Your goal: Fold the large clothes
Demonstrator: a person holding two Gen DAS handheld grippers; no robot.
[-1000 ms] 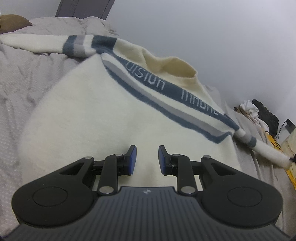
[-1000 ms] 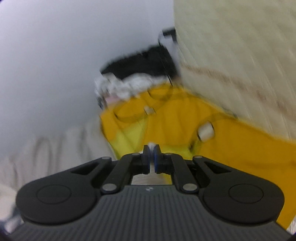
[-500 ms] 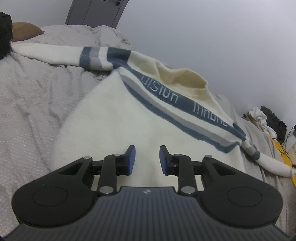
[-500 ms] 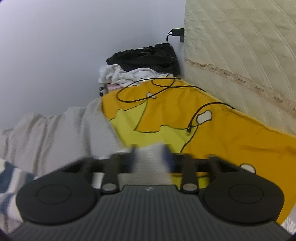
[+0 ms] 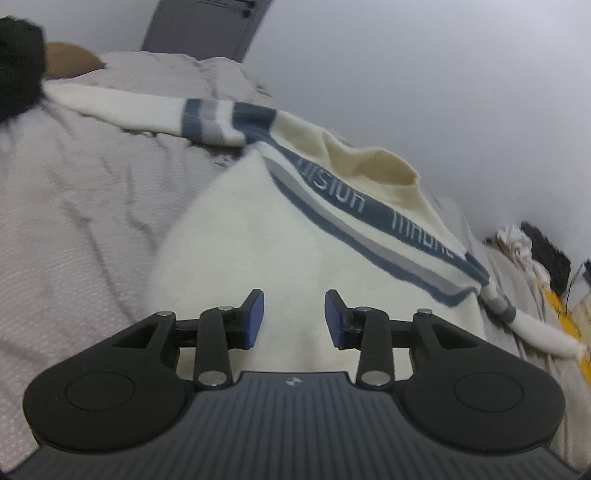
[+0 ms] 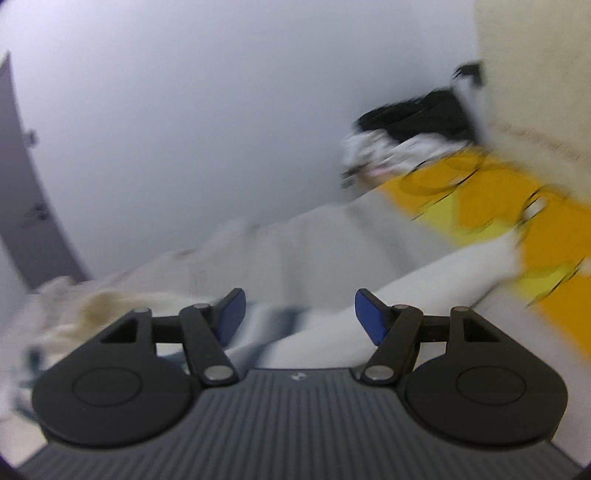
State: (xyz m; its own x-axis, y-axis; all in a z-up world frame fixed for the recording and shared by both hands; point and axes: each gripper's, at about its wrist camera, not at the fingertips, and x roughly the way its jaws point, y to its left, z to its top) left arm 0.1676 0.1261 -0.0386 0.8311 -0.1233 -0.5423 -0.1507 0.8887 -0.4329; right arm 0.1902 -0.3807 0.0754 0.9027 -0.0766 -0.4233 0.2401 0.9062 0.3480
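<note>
A: Item one, the cream knitted sweater with blue-and-grey striped band and woven lettering [image 5: 288, 236]. Where does it lie?

B: Spread flat on the grey textured bedspread [image 5: 74, 229], filling the middle of the left wrist view. One sleeve runs toward 10 o'clock, the other trails off toward 4 o'clock. The open neck sits at about 1 o'clock.

A: Item two, the left gripper [image 5: 294, 319]?

B: Above the sweater's plain cream body, blue pads apart. Its jaws have just been opening, and nothing sits between them; sweater fabric shows only behind the gap.

A: Item three, the right gripper [image 6: 300, 315]?

B: Jaws set wide, having just been opening, with nothing pressed between the pads. The view is blurred. Behind the gap lies the sweater's [image 6: 424, 280] cream sleeve, reaching toward 2 o'clock.

A: Remaining entries?

B: An orange-and-yellow printed cloth [image 6: 517, 206] at 2 o'clock in the right wrist view, with a black-and-white heap of clothing [image 6: 410, 129] beyond it against the pale wall [image 6: 184, 110]. A grey door [image 5: 207, 26] stands at 12 o'clock in the left wrist view.
</note>
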